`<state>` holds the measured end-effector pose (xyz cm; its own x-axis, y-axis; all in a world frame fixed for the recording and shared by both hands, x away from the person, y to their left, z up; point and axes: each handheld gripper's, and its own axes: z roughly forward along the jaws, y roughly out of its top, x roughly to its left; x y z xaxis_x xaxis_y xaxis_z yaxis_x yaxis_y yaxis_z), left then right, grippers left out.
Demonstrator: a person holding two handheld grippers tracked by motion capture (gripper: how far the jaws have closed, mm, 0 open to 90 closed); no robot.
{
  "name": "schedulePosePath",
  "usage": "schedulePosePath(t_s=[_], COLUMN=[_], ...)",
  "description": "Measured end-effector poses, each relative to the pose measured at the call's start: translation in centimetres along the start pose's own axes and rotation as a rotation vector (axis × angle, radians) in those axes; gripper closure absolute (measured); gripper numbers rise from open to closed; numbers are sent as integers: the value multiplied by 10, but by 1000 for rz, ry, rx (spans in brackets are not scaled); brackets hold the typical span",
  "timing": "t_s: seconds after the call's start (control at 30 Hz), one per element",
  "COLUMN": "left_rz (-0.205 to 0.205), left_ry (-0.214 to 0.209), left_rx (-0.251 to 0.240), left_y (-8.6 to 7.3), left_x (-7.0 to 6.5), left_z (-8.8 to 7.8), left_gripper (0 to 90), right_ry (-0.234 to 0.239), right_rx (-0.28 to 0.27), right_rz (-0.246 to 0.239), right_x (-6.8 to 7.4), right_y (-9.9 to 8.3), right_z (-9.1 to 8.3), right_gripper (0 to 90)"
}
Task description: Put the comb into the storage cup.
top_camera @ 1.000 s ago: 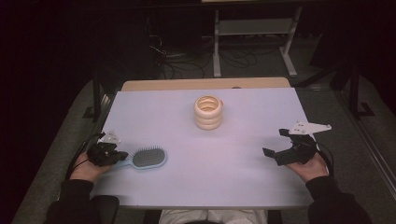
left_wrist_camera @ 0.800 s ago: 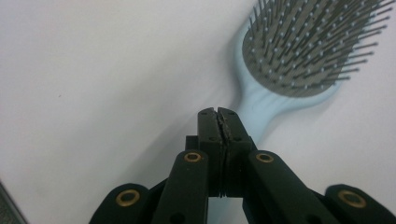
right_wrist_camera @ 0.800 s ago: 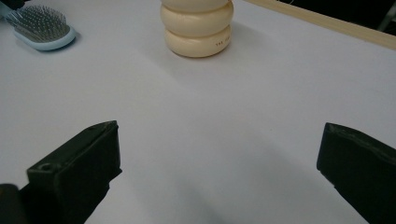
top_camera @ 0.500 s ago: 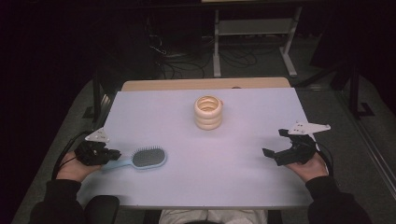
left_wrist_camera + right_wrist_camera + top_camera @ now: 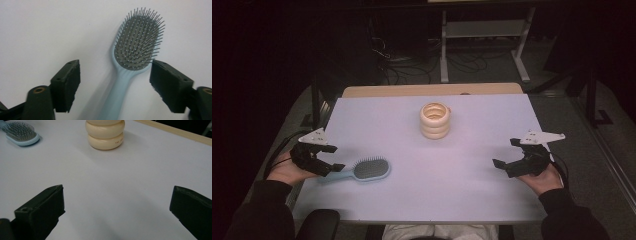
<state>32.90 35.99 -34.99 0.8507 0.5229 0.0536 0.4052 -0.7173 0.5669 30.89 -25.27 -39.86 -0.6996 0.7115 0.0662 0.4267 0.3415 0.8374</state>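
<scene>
- The left gripper [image 5: 332, 159] is seen at about 8 o'clock of the white table top [image 5: 462, 200], held in a hand at the table's left edge.
- Its jaws have just been opening and are now spread wide; the pads are not pressed on anything.
- The light blue plastic hairbrush with grey bristles [image 5: 362, 171] is laid flat on the table, bristles up, its handle pointing to 9 o'clock towards the left gripper.
- In the left gripper view the hairbrush [image 5: 130, 67] is found between the two jaws, apart from the left pad, with its head just beside the right one.
- The right gripper [image 5: 507, 155] is held at about 4 o'clock, jaws wide, nothing between them.
- The stack of cream-coloured rings [image 5: 435, 120] is placed near 12 o'clock, well apart from both grippers.
</scene>
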Motion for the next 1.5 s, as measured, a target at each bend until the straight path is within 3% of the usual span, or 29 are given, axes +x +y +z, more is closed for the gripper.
schedulePosePath(t_s=[0.17,0.3,0.4,0.63,0.7,1.03,1.23,1.5], left_rz=[14,19,35,88,99,134,142,128], left_ry=[-17,-47,-78,-75,-79,-78,-90,-91], left_rx=[-16,-9,-4,42,33,98,142,118], left_y=[5,8,8,5,3,-4,-8,-16], left_x=[3,4,2,-3,-5,-6,-7,-8], left_z=[-4,4,11,27,30,46,56,58], left_gripper=[171,0,0,0,0,2,2,12], right_ry=[1,2,0,1,3,10,11,13], right_rx=[5,4,-1,4,4,10,13,12], right_rz=[-1,-3,2,-2,-1,1,-1,-1], right_x=[0,0,-1,0,0,0,0,0], right_y=[0,0,0,0,0,-1,-1,-1], right_z=[2,1,0,1,1,3,3,3], right_gripper=[0,0,0,0,0,0,0,0])
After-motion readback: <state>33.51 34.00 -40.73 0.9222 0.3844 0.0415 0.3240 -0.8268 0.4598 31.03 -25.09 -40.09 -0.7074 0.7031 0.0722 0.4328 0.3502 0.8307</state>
